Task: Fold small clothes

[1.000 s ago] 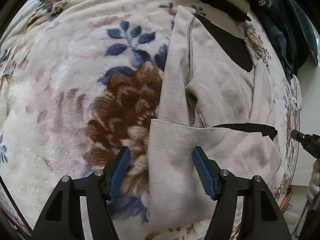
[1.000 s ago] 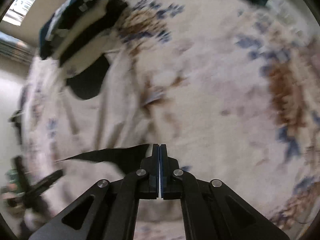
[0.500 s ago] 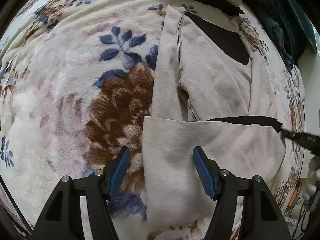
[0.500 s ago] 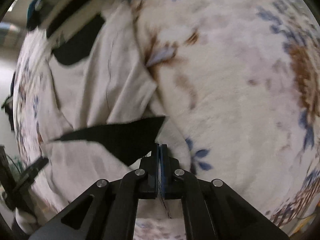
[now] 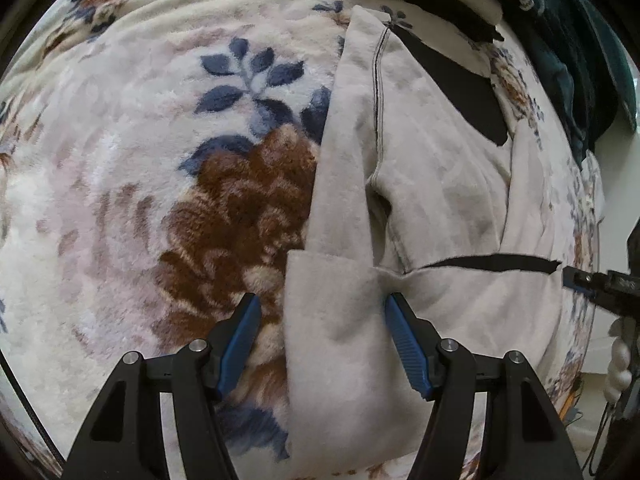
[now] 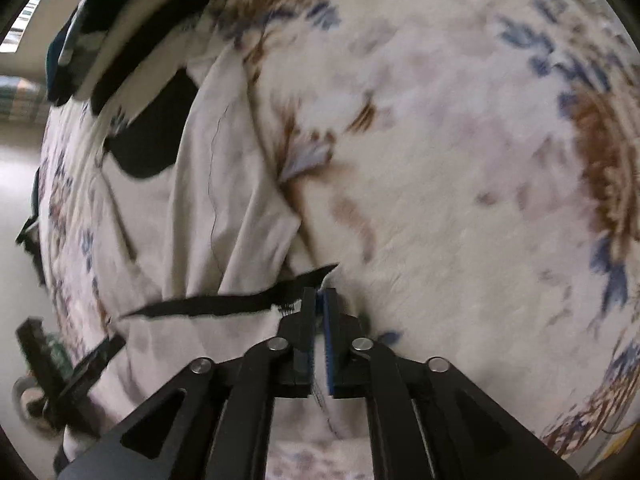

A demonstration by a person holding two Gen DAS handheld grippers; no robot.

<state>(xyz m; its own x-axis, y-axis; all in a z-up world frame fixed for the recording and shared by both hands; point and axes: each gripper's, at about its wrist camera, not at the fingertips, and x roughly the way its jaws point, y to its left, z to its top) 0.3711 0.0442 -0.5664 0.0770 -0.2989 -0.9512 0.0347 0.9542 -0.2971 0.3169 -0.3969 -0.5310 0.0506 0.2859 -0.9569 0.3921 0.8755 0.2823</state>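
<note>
Floral blanket (image 5: 120,200); only right view shows right gripper (image 6: 320,300) opening.

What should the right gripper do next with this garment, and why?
Probably finish opening and lift away. The right gripper has its jaws opening at the black-lined edge of the beige garment, whose folded flap already lies flat on the blanket.

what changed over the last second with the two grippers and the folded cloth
The right gripper came down to the blanket with the garment's black-edged corner, and its jaws are opening, cloth between them. The fold has flattened, the black strip thinner. The left gripper stayed open, straddling the folded flap's edge.
</note>
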